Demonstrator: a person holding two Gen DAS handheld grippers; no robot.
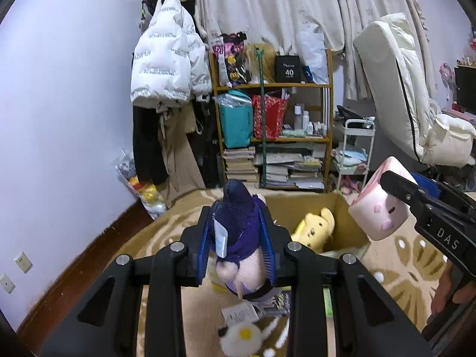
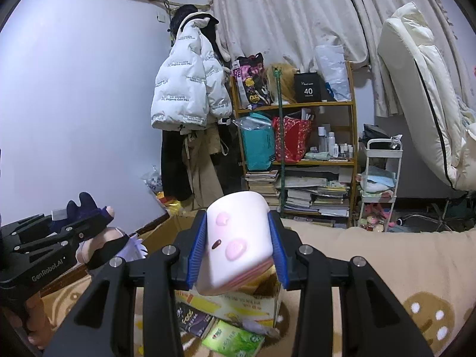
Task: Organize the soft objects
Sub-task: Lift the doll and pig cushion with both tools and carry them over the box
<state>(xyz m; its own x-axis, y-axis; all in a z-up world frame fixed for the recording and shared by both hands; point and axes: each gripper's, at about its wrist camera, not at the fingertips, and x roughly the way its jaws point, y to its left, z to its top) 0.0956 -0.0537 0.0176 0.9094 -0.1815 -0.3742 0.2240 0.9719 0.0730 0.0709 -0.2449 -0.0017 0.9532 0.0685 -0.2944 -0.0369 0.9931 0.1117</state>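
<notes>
- We hold two black two-finger grippers with blue ribbed pads, one in each hand.
- The left gripper (image 1: 238,232) is clenched on one plush doll with dark purple hair, a purple garment and pale pink limbs (image 1: 238,238); a white tag hangs from the doll on its left side.
- The right gripper (image 2: 238,238) grasps one pale pink soft block with darker pink spots and a small brown mark (image 2: 238,238); the block fills the space between the two pads.
- From the left wrist view the right gripper (image 1: 395,192) shows the letters "DAS" on its side; from the right wrist view the left gripper (image 2: 104,217) shows "GenRobot.AI".
- One open brown cardboard box (image 1: 342,208) stands on the beige patterned carpet (image 1: 395,270), beyond the doll and to the right; one yellow plush dog (image 1: 315,226) lies inside it.
- One white plush flower with a yellow centre (image 1: 242,339) lies on the carpet, near and below the left gripper.
- One wooden shelf unit with three levels (image 2: 297,105) stands far, under the curtains; on its top level one black box reads "40" (image 2: 308,87).
- One white padded jacket with repeated printed text (image 2: 184,89) hangs on the left of the shelf; we read "The only leading fashion art".
- One green packet (image 2: 232,337) lies near, below the pink block; its writing is too small to read.
</notes>
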